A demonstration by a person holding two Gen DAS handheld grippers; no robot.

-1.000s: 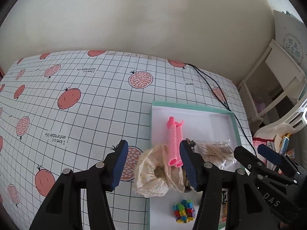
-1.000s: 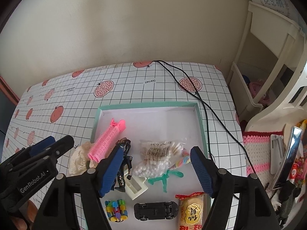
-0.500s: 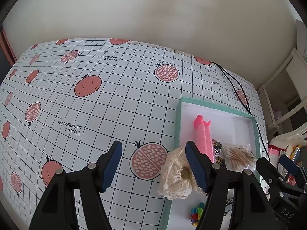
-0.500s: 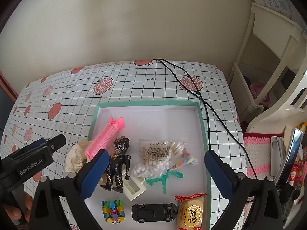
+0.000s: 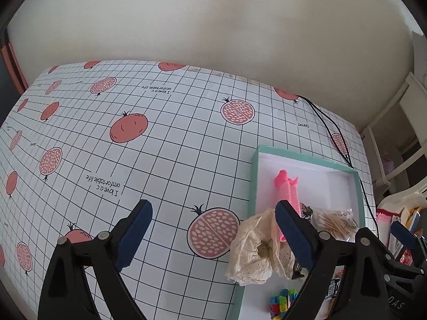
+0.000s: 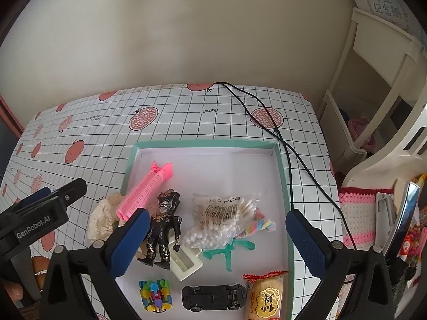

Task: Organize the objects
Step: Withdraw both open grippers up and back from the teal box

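At lower centre of each view, both hand-held grippers, left (image 5: 210,229) and right (image 6: 216,236), stand wide apart and empty; the lace scrunchie (image 5: 256,250) drapes over the tray (image 6: 283,170) rim.

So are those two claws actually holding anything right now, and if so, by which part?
Nothing is held. The left claw is wide open over the tablecloth, beside the lace cloth. The right claw is wide open above the tray, gripping none of its things.

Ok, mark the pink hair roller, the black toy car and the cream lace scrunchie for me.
pink hair roller (image 6: 145,193): right wrist view, middle of its ridged barrel.
black toy car (image 6: 213,297): right wrist view, roof.
cream lace scrunchie (image 5: 253,250): left wrist view, frilled left side.
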